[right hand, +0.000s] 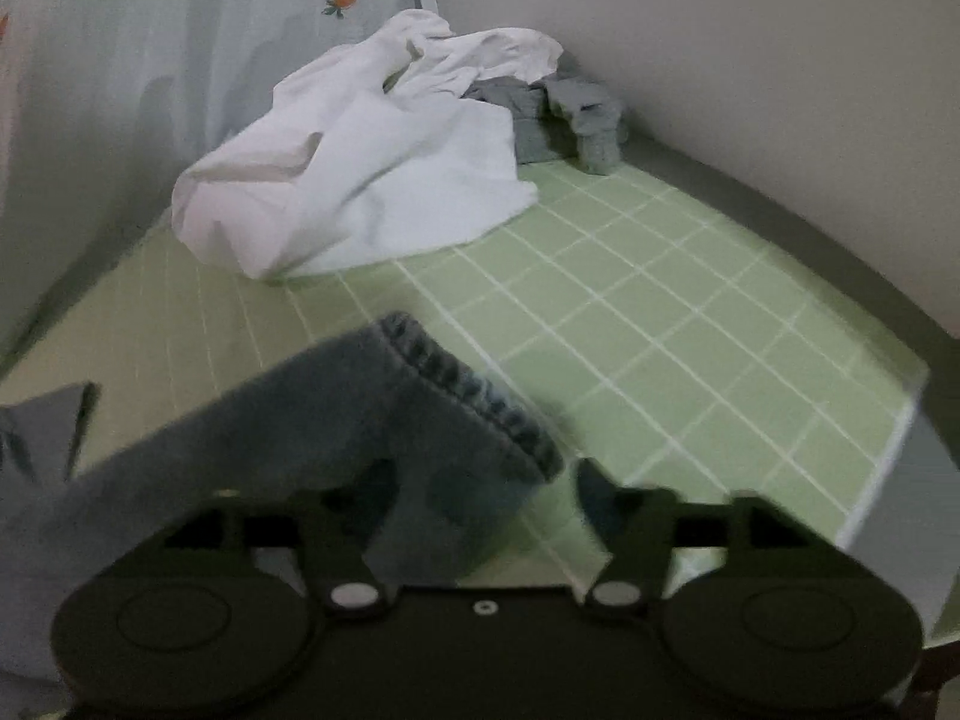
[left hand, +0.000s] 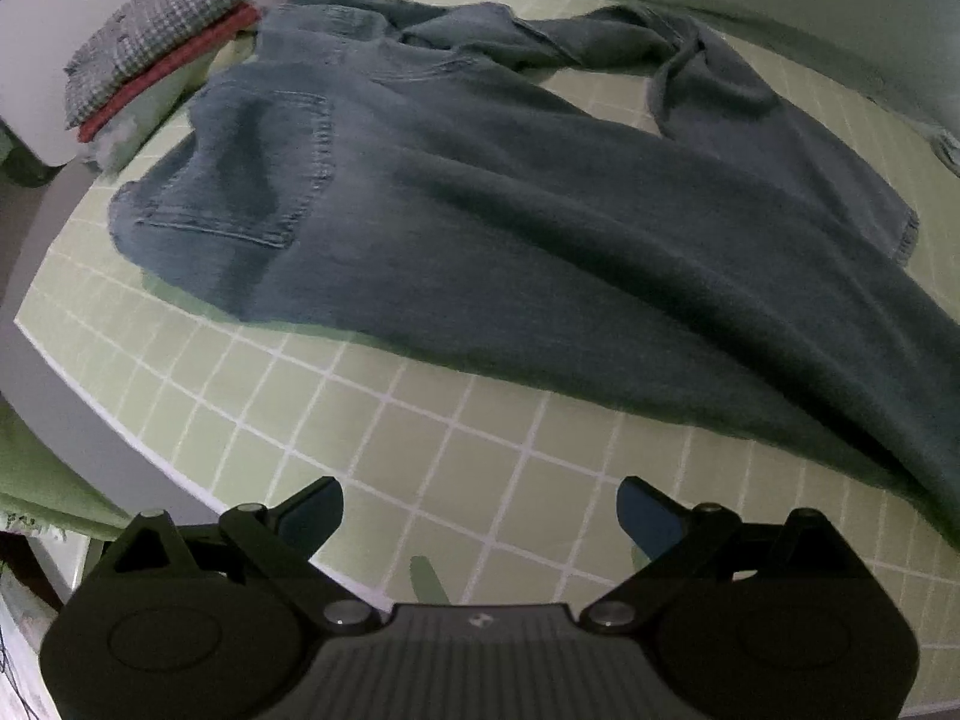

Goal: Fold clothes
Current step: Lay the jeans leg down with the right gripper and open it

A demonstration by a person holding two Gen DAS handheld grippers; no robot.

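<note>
Denim jeans point(left hand: 480, 228) spread flat on green gridded counter point(left hand: 480, 480), back pocket up, ready for folding. Left gripper point(left hand: 480, 516): fingers apart, empty, over bare counter. Right gripper point(right hand: 480, 498): fingers apart astride leg hem point(right hand: 474, 402), not clamped. Unfolded white garment point(right hand: 360, 180) waits behind.

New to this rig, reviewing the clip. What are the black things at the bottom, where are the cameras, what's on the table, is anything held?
Each black shape is a handheld two-finger tool carried by a person, with a fisheye camera looking along its fingers. The left tool stands open over the bare green grid mat, holding nothing. Ahead lie the jeans, spread out, and a folded stack. The right tool is open; the jeans' hem lies between its fingers, not pinched. Beyond lie a white garment and grey clothes.
</note>
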